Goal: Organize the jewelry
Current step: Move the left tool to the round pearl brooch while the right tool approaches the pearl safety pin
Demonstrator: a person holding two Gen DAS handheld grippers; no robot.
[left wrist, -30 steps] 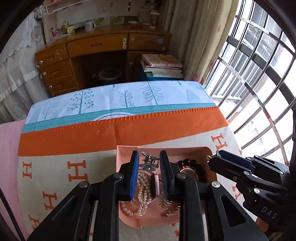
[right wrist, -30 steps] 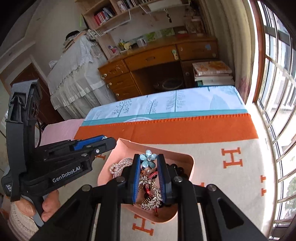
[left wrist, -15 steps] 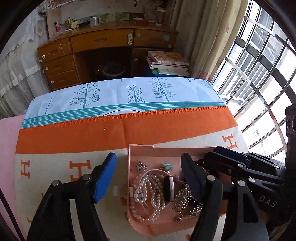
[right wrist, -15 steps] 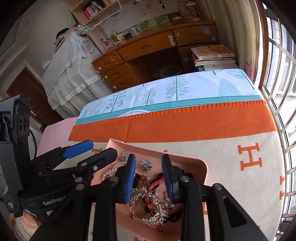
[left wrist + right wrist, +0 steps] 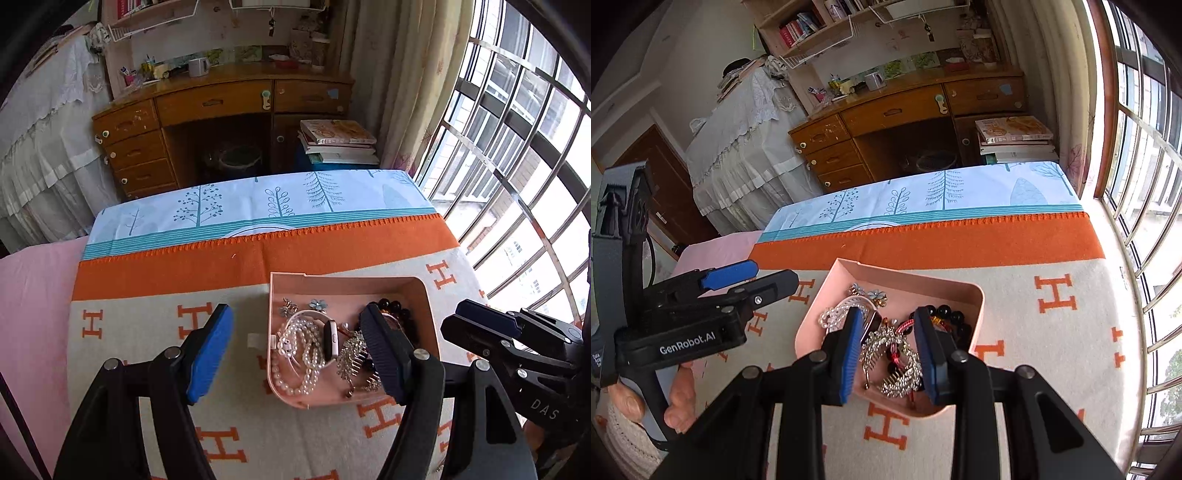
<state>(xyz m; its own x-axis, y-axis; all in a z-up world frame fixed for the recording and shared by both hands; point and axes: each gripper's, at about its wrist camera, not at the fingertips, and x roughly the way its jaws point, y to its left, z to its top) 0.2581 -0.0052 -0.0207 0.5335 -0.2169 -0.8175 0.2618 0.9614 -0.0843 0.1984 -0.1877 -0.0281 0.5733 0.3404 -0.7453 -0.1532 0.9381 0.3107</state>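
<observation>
Straddling pink tray (image 5: 421,291) edge, left tool (image 5: 299,350) wide apart.

A home bedroom, wooden desk (image 5: 221,107) with drawers, bookshelves (image 5: 820,26), stacked books (image 5: 338,142), curtains (image 5: 391,81), barred window (image 5: 517,147), blanket-covered bed (image 5: 332,251)

Pink tray (image 5: 347,286), white pearls (image 5: 303,354), orange-H cream blanket (image 5: 236,424), blue-padded claws
</observation>
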